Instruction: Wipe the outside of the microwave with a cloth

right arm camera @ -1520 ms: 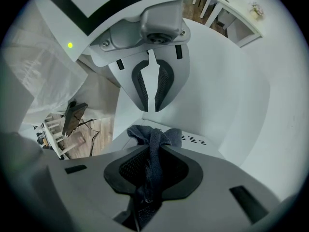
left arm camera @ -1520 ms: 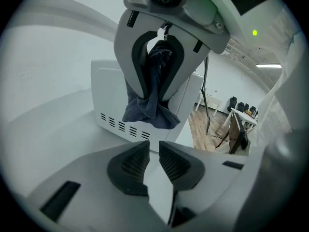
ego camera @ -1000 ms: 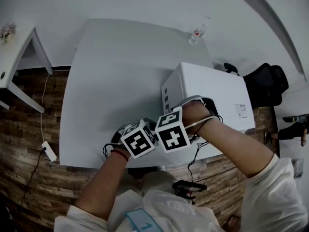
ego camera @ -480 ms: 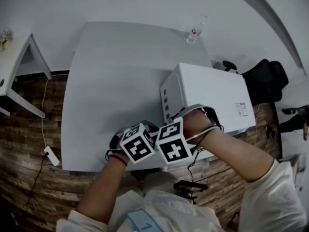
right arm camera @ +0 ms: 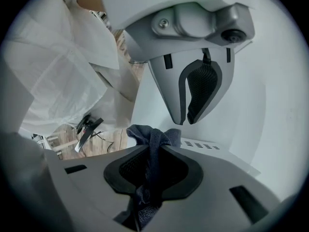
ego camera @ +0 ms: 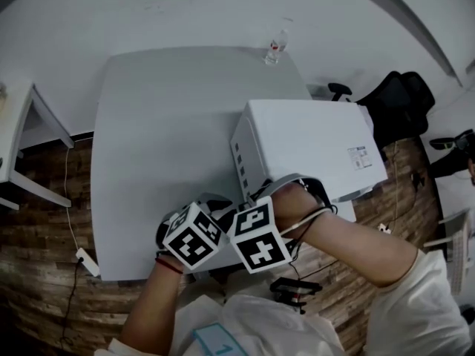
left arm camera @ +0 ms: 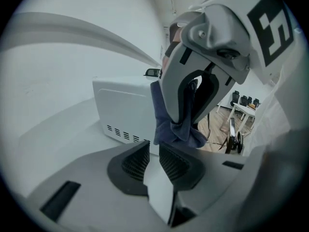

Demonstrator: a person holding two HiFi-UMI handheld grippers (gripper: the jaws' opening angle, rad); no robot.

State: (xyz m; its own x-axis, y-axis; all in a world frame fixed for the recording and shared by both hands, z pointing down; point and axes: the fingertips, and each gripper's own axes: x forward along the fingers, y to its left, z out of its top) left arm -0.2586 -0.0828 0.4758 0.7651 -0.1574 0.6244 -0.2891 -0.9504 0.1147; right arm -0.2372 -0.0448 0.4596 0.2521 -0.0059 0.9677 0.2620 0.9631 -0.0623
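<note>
**Head view.** A white box-shaped microwave (ego camera: 312, 143) stands on the right half of a pale grey table (ego camera: 163, 124). Its long axis runs from about 9 to 3 o'clock, and the slotted end panel faces 9 o'clock. The right hand (ego camera: 293, 199) is at the microwave's 7 o'clock corner, near the table's front edge. A small clear bottle (ego camera: 273, 48) stands well apart at 12 o'clock.

**Left gripper view.** The left gripper (left arm camera: 150, 154) has its jaws drawn almost together with nothing between them, only bare table beyond. At 12 o'clock the other tool hangs in front of the microwave's vented panel, a dark blue cloth (left arm camera: 170, 124) drooping from it.

**Right gripper view.** The right gripper (right arm camera: 153, 161) is clamped firmly on the cloth. A bunched fold rises past the jaw tips and a tail trails back between them. The vent slots lie just beyond, at 2 o'clock.

**Step in hand (judgement).** The cloth looks poised at the vented end and not yet pressed on. The next move calls for setting the bunched fold flat against a panel, then sweeping along the 9-to-3 axis. The empty gripper is free to steady the casing.
</note>
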